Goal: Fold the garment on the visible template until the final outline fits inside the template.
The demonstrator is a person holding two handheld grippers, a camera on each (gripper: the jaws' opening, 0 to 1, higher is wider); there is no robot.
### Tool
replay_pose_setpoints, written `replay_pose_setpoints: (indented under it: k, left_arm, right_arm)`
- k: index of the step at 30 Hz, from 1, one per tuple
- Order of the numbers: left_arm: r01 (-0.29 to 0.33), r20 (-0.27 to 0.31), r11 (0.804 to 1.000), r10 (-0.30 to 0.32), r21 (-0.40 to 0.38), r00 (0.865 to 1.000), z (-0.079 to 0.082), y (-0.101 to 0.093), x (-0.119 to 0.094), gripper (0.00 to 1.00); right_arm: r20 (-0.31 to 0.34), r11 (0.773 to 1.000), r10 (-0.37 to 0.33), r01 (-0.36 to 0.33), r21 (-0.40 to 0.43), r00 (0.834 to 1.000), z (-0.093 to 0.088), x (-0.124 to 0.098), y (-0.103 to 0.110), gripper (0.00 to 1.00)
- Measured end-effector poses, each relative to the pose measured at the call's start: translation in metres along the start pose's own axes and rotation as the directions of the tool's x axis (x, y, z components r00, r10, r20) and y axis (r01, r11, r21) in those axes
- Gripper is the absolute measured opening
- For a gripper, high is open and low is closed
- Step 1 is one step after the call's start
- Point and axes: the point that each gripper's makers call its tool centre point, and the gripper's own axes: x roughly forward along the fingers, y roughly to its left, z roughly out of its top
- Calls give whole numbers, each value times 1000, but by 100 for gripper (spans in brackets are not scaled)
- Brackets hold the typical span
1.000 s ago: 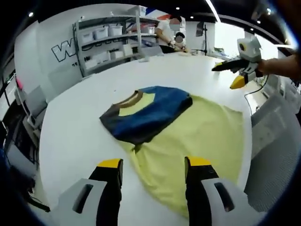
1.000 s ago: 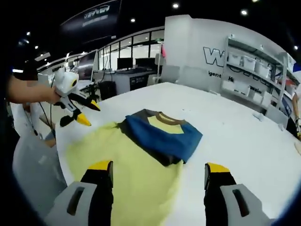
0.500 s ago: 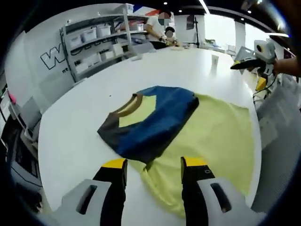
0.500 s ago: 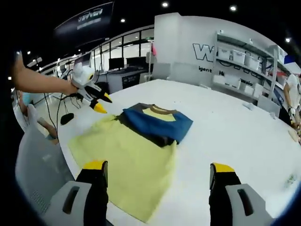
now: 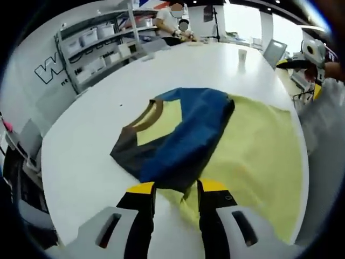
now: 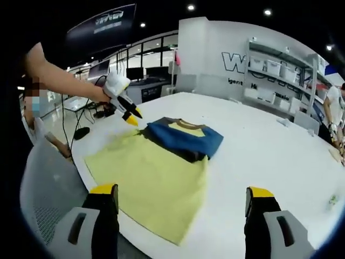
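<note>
A yellow shirt (image 5: 253, 151) lies flat on the white table (image 5: 81, 151). Its top part is folded down, showing blue and dark fabric (image 5: 188, 135) and a brown collar (image 5: 153, 113). My left gripper (image 5: 177, 189) is open and low over the shirt, its jaws on either side of the yellow cloth just below the dark fold's edge. In the right gripper view the left gripper (image 6: 133, 116) hovers at the shirt's (image 6: 151, 178) far left corner, beside the blue fold (image 6: 186, 139). My right gripper (image 6: 182, 191) is wide open with nothing between its jaws, held back from the table edge; it shows as the right gripper (image 5: 299, 75) beyond the shirt.
Shelves with white bins (image 5: 94, 46) stand behind the table. People (image 5: 172, 21) work at its far end, and a small cup (image 5: 242, 54) stands there. A grey mesh chair (image 6: 43, 178) sits by the near table edge (image 6: 161, 240).
The left gripper has dropped closer to the shirt's dark fold and its jaws have narrowed. The right gripper has drawn back from the shirt, and its jaws stay wide.
</note>
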Motion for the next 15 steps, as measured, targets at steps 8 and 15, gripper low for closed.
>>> replay_pose_setpoints:
  k: [8,15]
  left_arm:
    - [-5,-44,1000,5,6,999,-7,16,13,30]
    - [14,-101,996,-6,83,995,-10,21,24,28]
  right_arm:
    - [-5,1000,-24,24,13,1000,-9,-1,6,95]
    - [-6,999,-46,46,-4,999,-14,-1,9,92]
